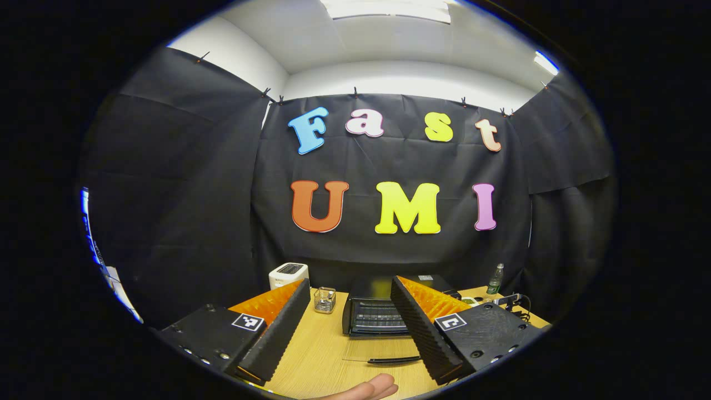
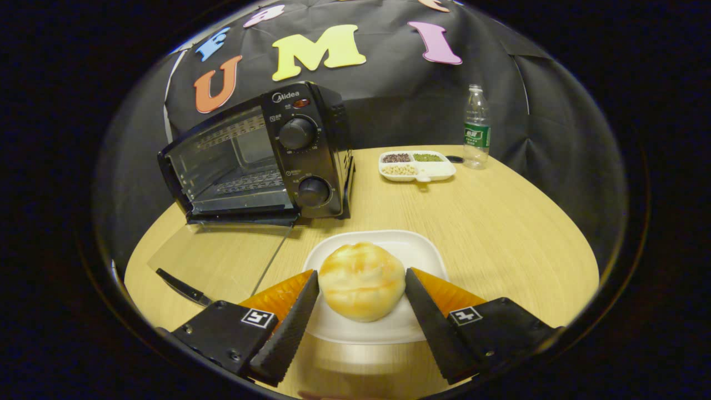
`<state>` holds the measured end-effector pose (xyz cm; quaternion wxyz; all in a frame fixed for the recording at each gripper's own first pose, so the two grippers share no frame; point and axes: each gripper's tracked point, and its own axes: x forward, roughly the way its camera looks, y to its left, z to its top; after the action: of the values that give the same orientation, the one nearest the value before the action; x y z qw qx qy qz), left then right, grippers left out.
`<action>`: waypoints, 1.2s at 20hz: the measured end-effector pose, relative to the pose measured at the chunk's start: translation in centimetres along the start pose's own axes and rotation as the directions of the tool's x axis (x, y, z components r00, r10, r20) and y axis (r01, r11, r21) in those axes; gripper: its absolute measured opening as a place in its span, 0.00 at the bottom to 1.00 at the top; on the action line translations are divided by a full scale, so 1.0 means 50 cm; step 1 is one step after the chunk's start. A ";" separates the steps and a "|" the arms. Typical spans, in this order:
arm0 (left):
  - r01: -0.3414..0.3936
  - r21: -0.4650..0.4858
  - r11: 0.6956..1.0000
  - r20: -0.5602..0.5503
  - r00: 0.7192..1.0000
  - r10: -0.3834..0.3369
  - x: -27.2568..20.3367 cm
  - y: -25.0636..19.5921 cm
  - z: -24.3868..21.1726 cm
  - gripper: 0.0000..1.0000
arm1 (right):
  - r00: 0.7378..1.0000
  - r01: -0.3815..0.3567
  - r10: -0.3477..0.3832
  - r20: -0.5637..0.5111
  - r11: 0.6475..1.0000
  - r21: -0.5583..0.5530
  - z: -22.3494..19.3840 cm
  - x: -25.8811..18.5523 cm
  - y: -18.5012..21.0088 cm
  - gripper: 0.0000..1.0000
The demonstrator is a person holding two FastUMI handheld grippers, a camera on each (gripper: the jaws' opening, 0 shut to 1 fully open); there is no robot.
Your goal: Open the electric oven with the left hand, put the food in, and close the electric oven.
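A round, golden bun (image 2: 362, 280) rests on a white plate (image 2: 400, 244) near the table's front edge. My right gripper (image 2: 362, 272) is open, one finger on each side of the bun and close to it. The black electric oven (image 2: 300, 144) stands behind on the left. Its glass door (image 2: 222, 250) lies flat on the table with the handle (image 2: 180, 286) toward me. In the left gripper view the oven (image 1: 377, 319) faces me with the door handle (image 1: 389, 360) in front. My left gripper (image 1: 350, 283) hangs open and holds nothing, back from the door.
A divided white tray (image 2: 416, 165) of beans and a water bottle (image 2: 476, 130) stand at the back right. A white toaster (image 1: 288, 273) and a small wire holder (image 1: 324, 300) sit left of the oven. Part of a hand (image 1: 366, 389) shows at the bottom edge.
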<state>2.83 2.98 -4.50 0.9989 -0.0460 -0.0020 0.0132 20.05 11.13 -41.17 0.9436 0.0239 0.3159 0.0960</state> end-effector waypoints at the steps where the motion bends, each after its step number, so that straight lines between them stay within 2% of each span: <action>1: 0.001 -0.005 1.000 -0.002 1.000 -0.001 -0.001 0.001 -0.002 0.96 | 1.000 -0.001 0.001 0.001 1.000 0.005 -0.002 0.000 0.001 0.97; 4: 0.001 -0.009 1.000 -0.007 1.000 -0.001 -0.008 0.009 -0.012 0.96 | 1.000 -0.005 0.004 0.005 1.000 0.014 0.002 -0.005 -0.001 0.87; 6: 0.012 -0.013 1.000 -0.001 1.000 -0.012 -0.019 0.012 -0.011 0.96 | 1.000 -0.005 0.004 0.019 1.000 0.022 0.010 -0.026 0.003 0.87; 7: 0.024 -0.018 1.000 -0.001 1.000 -0.024 -0.024 0.012 -0.012 0.96 | 0.999 -0.004 0.003 0.032 1.000 0.025 0.017 -0.040 0.007 0.84; 8: 0.033 -0.021 0.999 0.003 0.999 -0.033 -0.030 0.016 -0.012 0.96 | 0.999 -0.010 0.009 0.051 1.000 0.029 0.030 -0.058 0.016 0.87; 9: 0.037 -0.022 0.999 0.008 0.999 -0.037 -0.036 0.021 -0.011 0.96 | 0.997 -0.021 0.018 0.073 0.999 0.036 0.043 -0.077 0.029 0.84; 10: 0.036 -0.023 0.999 0.013 0.999 -0.035 -0.043 0.032 -0.008 0.96 | 0.995 -0.034 0.029 0.094 0.998 0.049 0.059 -0.094 0.044 0.87; 13: 0.038 -0.029 0.999 0.026 0.999 -0.037 -0.057 0.050 -0.005 0.95 | 0.989 -0.087 0.077 0.128 0.994 0.073 0.092 -0.124 0.103 0.84; 14: 0.039 -0.034 0.999 0.027 0.999 -0.038 -0.059 0.057 -0.005 0.95 | 0.987 -0.095 0.085 0.136 0.993 0.071 0.102 -0.127 0.119 0.87; 16: 0.034 -0.040 0.999 0.025 0.999 -0.033 -0.067 0.073 -0.009 0.95 | 0.985 -0.103 0.092 0.148 0.993 0.065 0.115 -0.128 0.150 0.87; 17: 0.035 -0.040 0.999 0.022 0.999 -0.034 -0.071 0.077 -0.013 0.95 | 0.983 -0.113 0.102 0.151 0.992 0.065 0.119 -0.128 0.170 0.84; 21: 0.025 -0.029 0.999 0.024 0.999 -0.024 -0.080 0.100 -0.014 0.95 | 0.970 -0.184 0.164 0.181 0.978 0.097 0.148 -0.121 0.259 0.87; 24: 0.017 -0.031 0.999 0.021 1.000 -0.017 -0.082 0.115 -0.015 0.95 | 0.952 -0.267 0.237 0.193 0.952 0.149 0.170 -0.102 0.340 0.87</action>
<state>-1.42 8.53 -5.78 0.9980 -0.0616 -0.0131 0.0051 18.36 26.91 -29.58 0.9417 0.1543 0.2342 0.1857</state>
